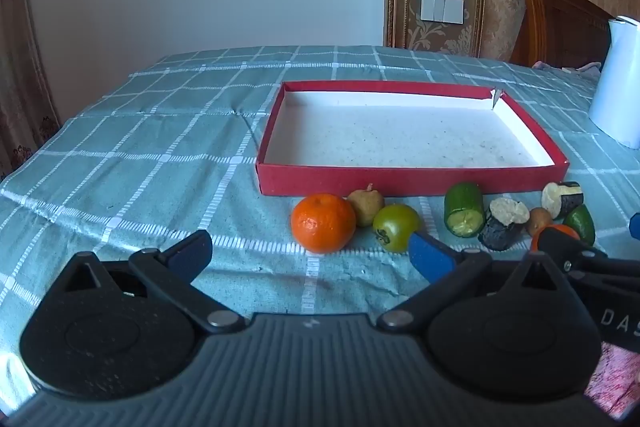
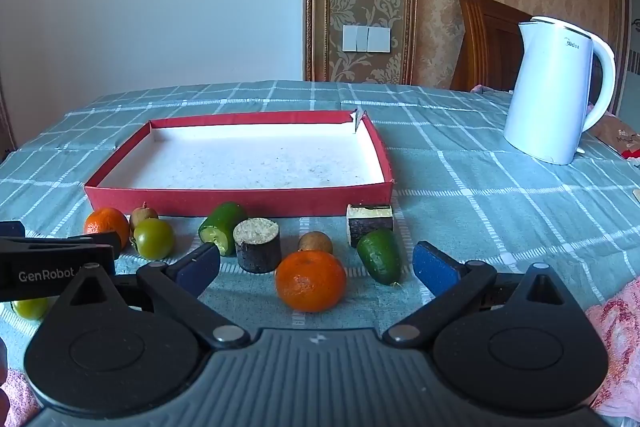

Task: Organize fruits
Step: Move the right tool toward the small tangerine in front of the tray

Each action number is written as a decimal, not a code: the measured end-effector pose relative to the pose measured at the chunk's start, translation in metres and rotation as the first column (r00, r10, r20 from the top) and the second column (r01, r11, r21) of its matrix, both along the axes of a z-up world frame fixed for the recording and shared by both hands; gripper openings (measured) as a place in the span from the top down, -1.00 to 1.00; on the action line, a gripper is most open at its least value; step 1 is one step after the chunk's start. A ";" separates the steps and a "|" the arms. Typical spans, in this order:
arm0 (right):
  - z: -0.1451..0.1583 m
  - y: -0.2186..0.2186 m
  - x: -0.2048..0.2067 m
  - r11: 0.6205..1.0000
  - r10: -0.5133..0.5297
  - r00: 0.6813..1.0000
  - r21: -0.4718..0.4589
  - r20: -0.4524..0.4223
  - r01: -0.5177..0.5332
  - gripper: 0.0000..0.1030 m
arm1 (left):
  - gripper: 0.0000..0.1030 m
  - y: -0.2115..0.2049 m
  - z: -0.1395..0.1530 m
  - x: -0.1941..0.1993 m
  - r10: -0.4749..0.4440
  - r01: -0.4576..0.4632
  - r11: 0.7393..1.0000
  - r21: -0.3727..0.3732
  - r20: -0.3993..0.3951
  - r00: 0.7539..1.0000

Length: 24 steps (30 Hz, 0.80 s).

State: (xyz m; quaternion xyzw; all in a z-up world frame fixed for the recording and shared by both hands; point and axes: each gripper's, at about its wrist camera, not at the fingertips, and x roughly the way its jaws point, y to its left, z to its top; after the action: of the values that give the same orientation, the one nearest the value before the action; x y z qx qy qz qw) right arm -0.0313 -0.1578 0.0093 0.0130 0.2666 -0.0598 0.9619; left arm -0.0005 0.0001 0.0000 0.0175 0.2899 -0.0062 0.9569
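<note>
Right wrist view | my right gripper [image 2: 316, 263] gapes wide, empty, orange [image 2: 311, 281] between fingers | left gripper [image 1: 310, 253] equally wide, empty

Fruits [image 2: 310, 281] lie before empty red tray [image 2: 240, 201].

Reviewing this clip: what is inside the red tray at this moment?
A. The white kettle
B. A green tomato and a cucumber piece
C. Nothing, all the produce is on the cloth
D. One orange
C: the red tray shows only its bare white floor, while the oranges and other pieces lie on the cloth in front of it.
</note>
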 end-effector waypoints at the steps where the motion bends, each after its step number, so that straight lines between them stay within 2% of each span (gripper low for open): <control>1: 0.000 0.000 0.000 1.000 0.001 1.000 -0.002 -0.002 -0.001 -1.00 | -1.00 0.000 0.000 0.000 -0.001 0.001 1.000 0.003 -0.009 1.000; 2: 0.000 0.000 0.000 1.000 0.001 1.000 -0.002 0.000 -0.001 -1.00 | -1.00 -0.001 0.000 0.003 -0.003 0.003 1.000 0.006 -0.032 0.999; 17: -0.004 -0.001 0.005 1.000 0.000 1.000 0.009 0.019 0.000 -1.00 | -1.00 0.004 -0.026 0.019 0.027 -0.028 1.000 -0.015 -0.046 0.999; 24: -0.010 -0.001 0.009 1.000 -0.011 1.000 -0.002 0.023 0.012 -1.00 | -1.00 0.005 -0.025 0.018 0.022 -0.023 0.999 -0.038 -0.045 0.999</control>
State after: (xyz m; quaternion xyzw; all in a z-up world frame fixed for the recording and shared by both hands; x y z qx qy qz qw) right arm -0.0225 -0.1585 -0.0012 0.0143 0.2552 -0.0654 0.9646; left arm 0.0178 0.0052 -0.0251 -0.0042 0.3112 -0.0013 0.9503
